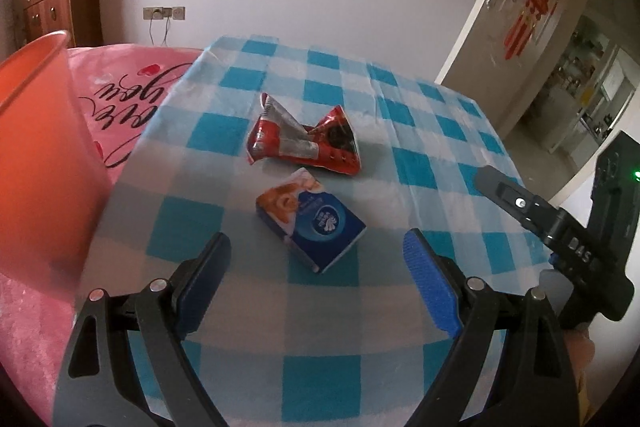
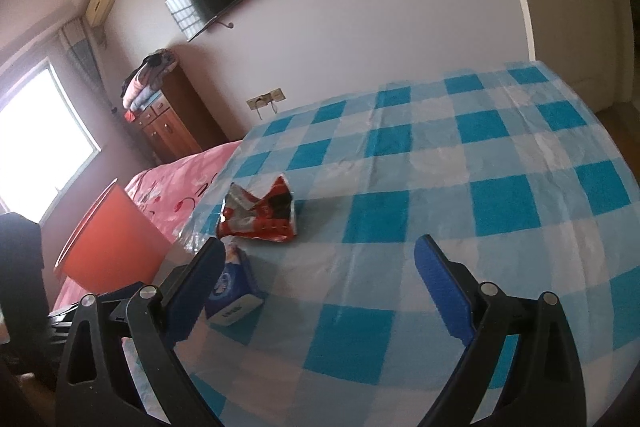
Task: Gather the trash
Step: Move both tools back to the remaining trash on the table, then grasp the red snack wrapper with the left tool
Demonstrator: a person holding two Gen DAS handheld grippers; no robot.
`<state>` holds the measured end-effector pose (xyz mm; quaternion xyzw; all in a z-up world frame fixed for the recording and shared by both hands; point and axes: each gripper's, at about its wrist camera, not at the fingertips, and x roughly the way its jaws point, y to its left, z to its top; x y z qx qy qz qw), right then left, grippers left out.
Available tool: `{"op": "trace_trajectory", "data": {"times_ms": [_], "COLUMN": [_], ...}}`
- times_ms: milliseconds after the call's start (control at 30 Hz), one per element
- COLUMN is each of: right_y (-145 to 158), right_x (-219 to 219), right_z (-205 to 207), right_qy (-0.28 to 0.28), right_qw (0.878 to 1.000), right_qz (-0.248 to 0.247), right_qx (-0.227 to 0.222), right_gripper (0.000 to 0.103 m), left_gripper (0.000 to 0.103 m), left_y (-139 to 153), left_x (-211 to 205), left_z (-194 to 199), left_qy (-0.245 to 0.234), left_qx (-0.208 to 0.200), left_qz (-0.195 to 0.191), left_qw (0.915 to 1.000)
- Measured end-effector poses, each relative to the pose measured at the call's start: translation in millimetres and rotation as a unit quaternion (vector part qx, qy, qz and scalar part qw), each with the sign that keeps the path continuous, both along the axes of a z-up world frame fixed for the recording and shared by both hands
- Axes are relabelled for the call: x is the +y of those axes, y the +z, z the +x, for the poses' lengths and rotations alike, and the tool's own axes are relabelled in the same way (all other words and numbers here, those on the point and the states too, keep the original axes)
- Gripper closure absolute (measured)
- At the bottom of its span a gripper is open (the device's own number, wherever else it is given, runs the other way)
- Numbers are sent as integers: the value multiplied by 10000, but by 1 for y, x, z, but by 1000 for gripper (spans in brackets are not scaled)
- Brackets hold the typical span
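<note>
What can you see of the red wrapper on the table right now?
The red wrapper is an empty snack bag, crumpled and twisted at the middle so both ends flare. It looks like foil-lined plastic: red print outside, silver showing where it folds, a dark patch on one end. It lies loose on the checked cloth, just beyond the blue tissue pack, apart from it. Neither gripper touches it; the orange bin stands to the left in the left wrist view.
</note>
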<state>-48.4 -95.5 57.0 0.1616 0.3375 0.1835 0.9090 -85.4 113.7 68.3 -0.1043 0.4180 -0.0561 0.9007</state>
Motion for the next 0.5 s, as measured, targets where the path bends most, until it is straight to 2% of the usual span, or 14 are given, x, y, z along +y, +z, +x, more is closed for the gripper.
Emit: {"op": "trace_trajectory", "data": {"times_ms": [167,333,500], "right_y": [-9,-12,-17], "right_x": [-15,-29,-43], "right_z": [5,7,10], "right_qy": [-73,-161,-197], "right_qw": [9998,9997,9992], "right_qz": [131,188,303], "right_qx": [91,95,166], "right_gripper": [9,9,9], "left_gripper": [15,15,15], "left_y": [-17,-36,-43], "left_x": [-1,-12,-24], "left_z": [19,34,46], "left_qy": [157,277,309], "left_qx": [352,628,651], "left_qz": [-357,-332,-242], "left_qw": [9986,9971,9971]}}
